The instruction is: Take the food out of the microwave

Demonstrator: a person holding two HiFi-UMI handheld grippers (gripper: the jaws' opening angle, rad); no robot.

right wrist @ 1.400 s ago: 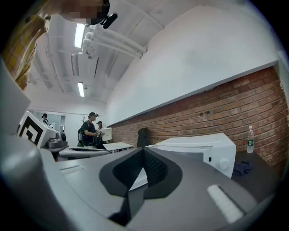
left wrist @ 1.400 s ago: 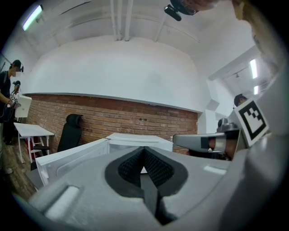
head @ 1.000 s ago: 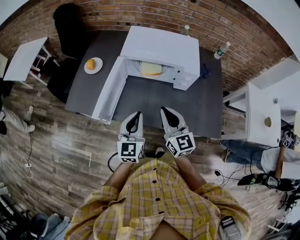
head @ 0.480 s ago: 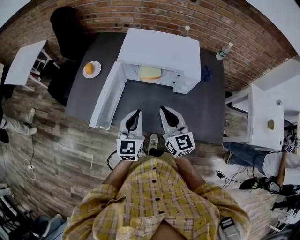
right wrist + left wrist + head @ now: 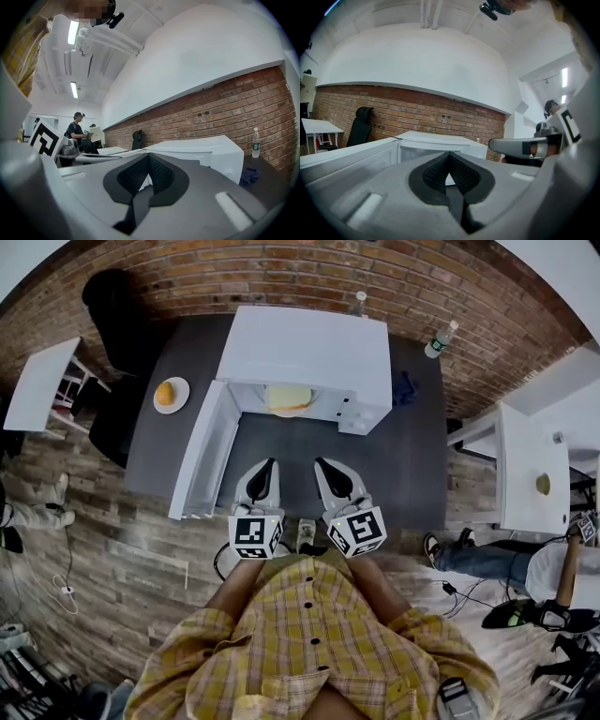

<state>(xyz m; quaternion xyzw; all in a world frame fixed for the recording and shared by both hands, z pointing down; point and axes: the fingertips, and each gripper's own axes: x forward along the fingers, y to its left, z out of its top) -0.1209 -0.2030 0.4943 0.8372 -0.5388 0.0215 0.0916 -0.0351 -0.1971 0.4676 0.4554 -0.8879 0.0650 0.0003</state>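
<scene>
The white microwave [image 5: 305, 357] stands on the dark table [image 5: 412, 465] with its door [image 5: 202, 460] swung open to the left. Inside lies the food [image 5: 288, 397], a pale sandwich on a plate. My left gripper [image 5: 265, 468] and right gripper [image 5: 323, 465] hover side by side over the table's near part, short of the microwave's opening, both shut with nothing between the pads. In the left gripper view the shut left gripper [image 5: 450, 157] points at the microwave [image 5: 436, 140]. In the right gripper view the shut right gripper [image 5: 149, 159] has the microwave [image 5: 201, 154] ahead to the right.
A small plate with an orange bun [image 5: 170, 394] sits left of the open door. A blue cloth [image 5: 405, 387] and a bottle [image 5: 439, 339] are right of the microwave. A black chair [image 5: 117, 306] and white side tables [image 5: 42, 381] [image 5: 525, 479] flank the table. A brick wall runs behind.
Both grippers have moved forward over the table toward the open microwave, and the head view has come closer with them. Both stay shut.
</scene>
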